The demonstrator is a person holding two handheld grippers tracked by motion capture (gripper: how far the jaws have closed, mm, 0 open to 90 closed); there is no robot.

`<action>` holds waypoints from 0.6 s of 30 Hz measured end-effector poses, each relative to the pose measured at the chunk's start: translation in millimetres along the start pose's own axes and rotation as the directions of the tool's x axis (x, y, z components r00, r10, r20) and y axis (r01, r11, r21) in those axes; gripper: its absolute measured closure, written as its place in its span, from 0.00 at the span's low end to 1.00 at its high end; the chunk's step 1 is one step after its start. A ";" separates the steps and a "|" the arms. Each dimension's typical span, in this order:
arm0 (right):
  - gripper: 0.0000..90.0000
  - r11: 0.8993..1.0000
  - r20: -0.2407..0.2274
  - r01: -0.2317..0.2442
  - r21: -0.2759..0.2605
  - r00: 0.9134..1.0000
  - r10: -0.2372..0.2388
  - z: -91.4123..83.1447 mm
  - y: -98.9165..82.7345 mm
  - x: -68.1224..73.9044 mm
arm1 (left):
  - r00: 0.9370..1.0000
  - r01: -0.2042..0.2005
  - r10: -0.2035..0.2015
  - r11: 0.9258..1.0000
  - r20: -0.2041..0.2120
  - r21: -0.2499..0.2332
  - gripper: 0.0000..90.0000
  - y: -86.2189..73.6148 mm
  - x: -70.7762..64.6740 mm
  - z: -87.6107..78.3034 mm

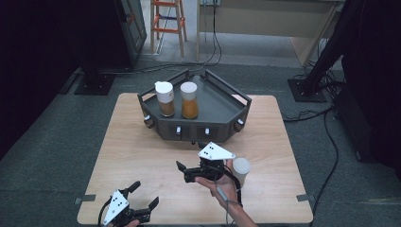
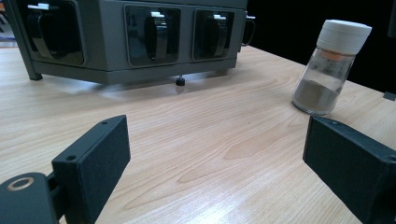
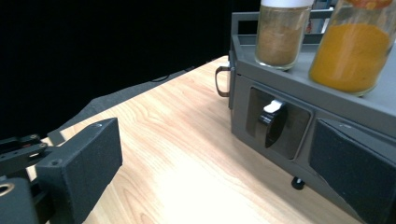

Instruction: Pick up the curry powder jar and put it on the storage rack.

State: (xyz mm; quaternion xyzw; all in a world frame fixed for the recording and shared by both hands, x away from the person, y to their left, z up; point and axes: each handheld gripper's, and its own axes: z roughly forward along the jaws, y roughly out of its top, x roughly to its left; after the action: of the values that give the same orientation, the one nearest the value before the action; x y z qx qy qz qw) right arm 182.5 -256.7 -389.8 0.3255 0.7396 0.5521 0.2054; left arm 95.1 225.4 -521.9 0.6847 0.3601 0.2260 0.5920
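Both Grippers Empty at the Table

Notably, the left gripper (image 1: 142, 196) rested near the table's (image 1: 142, 156) front edge, jaws wide apart, holding nothing. The right gripper (image 1: 182, 171) hovered mid-table, jaws likewise apart and empty. A white-capped jar (image 1: 241, 170) stood just beside the right hand, before the grey rack (image 1: 227, 111).

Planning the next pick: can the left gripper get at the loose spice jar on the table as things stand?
Probably yes. The left gripper has its jaws open, and bare table lies between it and the spice jar, though the right gripper sits close beside the jar.

Bare tabletop (image 1: 142, 156) lies open before the rack (image 1: 222, 118); a shaker (image 1: 241, 170) stands at its right.
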 end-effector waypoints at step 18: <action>0.03 0.999 -0.064 -0.036 0.015 0.997 0.037 -11.1 -36.2 1.1 | 1.000 0.005 -0.005 1.000 -0.003 -0.001 0.08 -0.1 0.0 0.1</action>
State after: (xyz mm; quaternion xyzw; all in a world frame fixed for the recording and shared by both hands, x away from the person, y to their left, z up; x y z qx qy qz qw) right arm 165.1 -269.9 -420.8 0.3224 0.7436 0.5608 0.1692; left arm 95.2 225.3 -522.0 0.6830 0.3628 0.2258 0.5924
